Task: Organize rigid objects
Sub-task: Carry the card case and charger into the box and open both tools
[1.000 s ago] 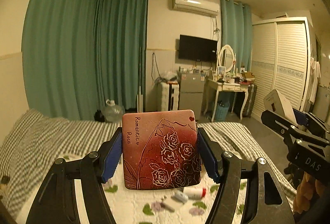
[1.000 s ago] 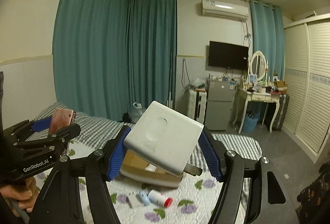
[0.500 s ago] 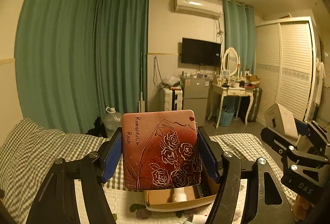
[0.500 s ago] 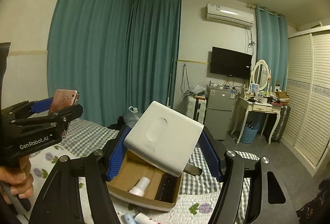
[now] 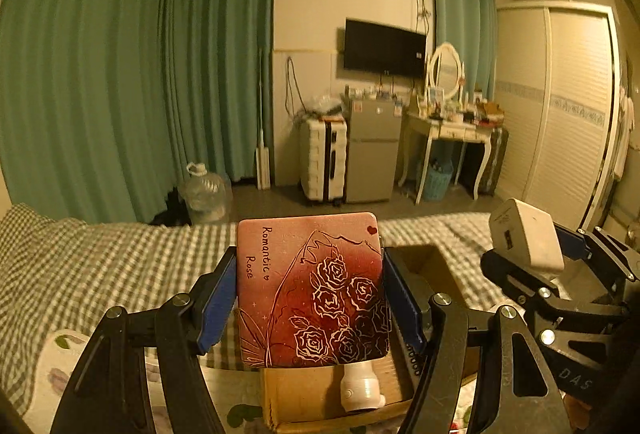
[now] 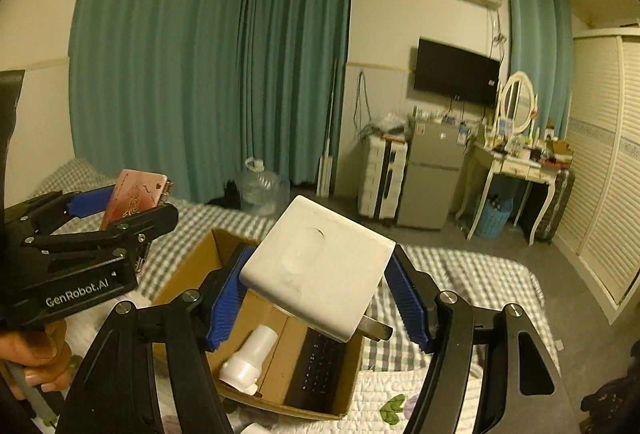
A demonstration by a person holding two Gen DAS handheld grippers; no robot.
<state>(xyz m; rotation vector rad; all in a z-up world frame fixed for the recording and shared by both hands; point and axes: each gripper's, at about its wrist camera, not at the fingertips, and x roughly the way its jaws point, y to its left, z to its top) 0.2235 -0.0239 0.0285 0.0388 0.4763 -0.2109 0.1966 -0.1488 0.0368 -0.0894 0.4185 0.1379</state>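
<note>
My left gripper (image 5: 310, 294) is shut on a flat red case printed with roses and "Romantic Rose" (image 5: 312, 290), held above the near edge of an open cardboard box (image 5: 296, 394). It also shows in the right wrist view (image 6: 134, 194). My right gripper (image 6: 320, 294) is shut on a white plug-in charger (image 6: 316, 266) with metal prongs, held over the same box (image 6: 192, 270); the charger shows at right in the left wrist view (image 5: 528, 242). Inside the box lie a white bottle (image 6: 250, 358) and a black keypad-like device (image 6: 316, 366).
The box sits on a bed with a grey checked cover (image 5: 100, 262) and a floral quilt (image 6: 400, 402). Beyond the bed are teal curtains, a water jug (image 5: 204, 190), a white suitcase, a small fridge (image 5: 372, 150), a dressing table and a wardrobe.
Both grippers have moved forward over the bed until they hang above the cardboard box. The small loose items on the quilt have dropped out of view. Both grips are unchanged.
</note>
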